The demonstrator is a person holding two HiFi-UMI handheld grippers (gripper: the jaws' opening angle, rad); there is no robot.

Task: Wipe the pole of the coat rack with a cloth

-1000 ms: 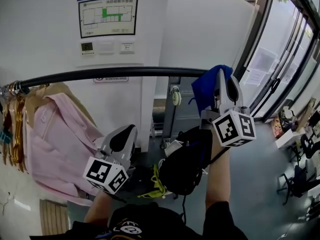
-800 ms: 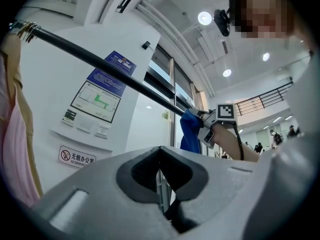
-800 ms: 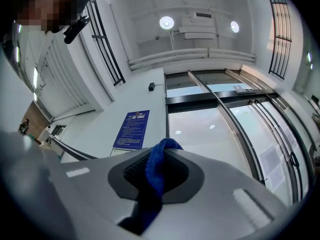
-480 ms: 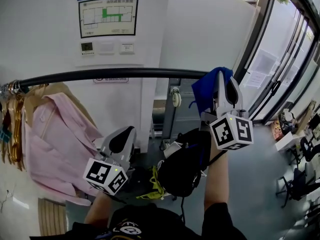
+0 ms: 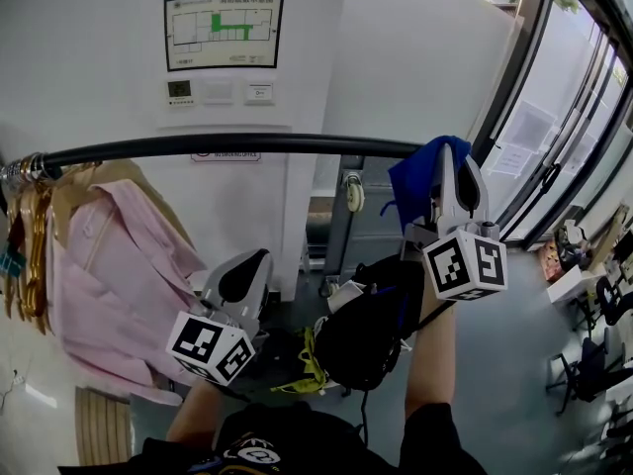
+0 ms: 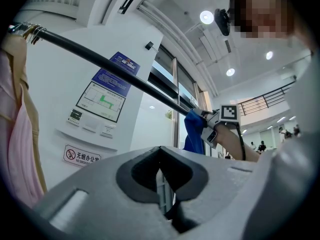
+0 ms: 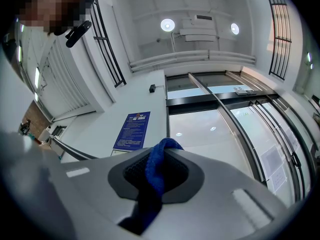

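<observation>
The black horizontal pole (image 5: pixel 227 145) of the coat rack runs across the head view from the hangers at left to the blue cloth (image 5: pixel 417 178) at right. My right gripper (image 5: pixel 447 162) is shut on that cloth (image 7: pixel 156 170) and holds it up against the pole's right end. The cloth folds out between the jaws in the right gripper view. My left gripper (image 5: pixel 244 275) hangs lower, well below the pole, shut and empty. From the left gripper view the pole (image 6: pixel 120 70) slants up-left and the cloth (image 6: pixel 194 133) shows at its far end.
A pink shirt (image 5: pixel 109 275) and beige garments hang on gold hangers (image 5: pixel 25 236) at the pole's left end. A white wall with a posted plan (image 5: pixel 224 30) stands behind. Glass doors (image 5: pixel 564 127) lie to the right. A black bag (image 5: pixel 368 315) hangs below the right arm.
The right gripper with the cloth has shifted slightly right along the pole. The left gripper has stayed put.
</observation>
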